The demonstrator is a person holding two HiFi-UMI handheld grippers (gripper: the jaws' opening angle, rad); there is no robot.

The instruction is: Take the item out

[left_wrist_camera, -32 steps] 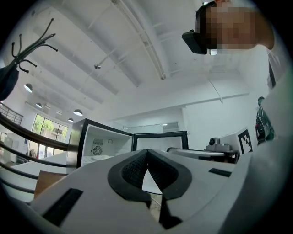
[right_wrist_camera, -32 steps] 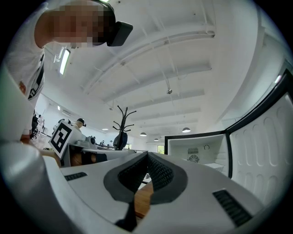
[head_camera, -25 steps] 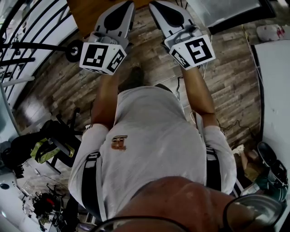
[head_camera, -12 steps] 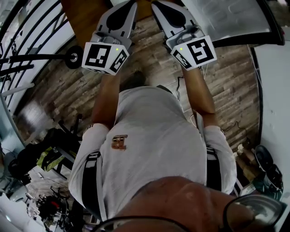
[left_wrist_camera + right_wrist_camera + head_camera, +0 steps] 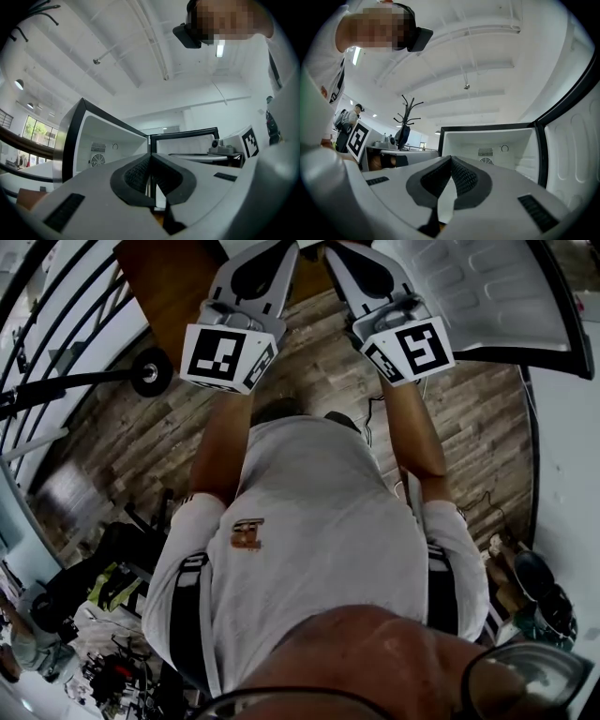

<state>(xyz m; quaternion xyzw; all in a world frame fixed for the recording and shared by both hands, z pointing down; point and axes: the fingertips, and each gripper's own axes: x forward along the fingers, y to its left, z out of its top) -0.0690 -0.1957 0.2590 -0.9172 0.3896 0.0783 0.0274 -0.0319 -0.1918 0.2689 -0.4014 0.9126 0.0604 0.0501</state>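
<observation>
A white fridge-like cabinet stands open ahead of me. In the left gripper view its bare interior [image 5: 101, 140] with a round fan vent lies to the left, and its black-framed door [image 5: 187, 143] lies behind the jaws. The right gripper view shows the same interior [image 5: 487, 140] and the swung-out door [image 5: 576, 140] at the right. No item shows inside. My left gripper [image 5: 150, 157] is shut with nothing in it, and so is my right gripper [image 5: 451, 159]. In the head view both point forward side by side, left gripper [image 5: 272, 254] and right gripper [image 5: 347, 254], beside the white door [image 5: 478, 287].
A brown wooden surface [image 5: 169, 287] lies under the grippers at the top left. Black railing bars [image 5: 56, 381] run along the left. Bags and clutter [image 5: 103, 587] sit on the wood floor [image 5: 469, 427]. A coat stand [image 5: 405, 117] and a desk [image 5: 393, 154] stand at the far left.
Both grippers and the person have moved forward together. The white door at the top right of the head view has grown larger and closer. The jaws stayed shut.
</observation>
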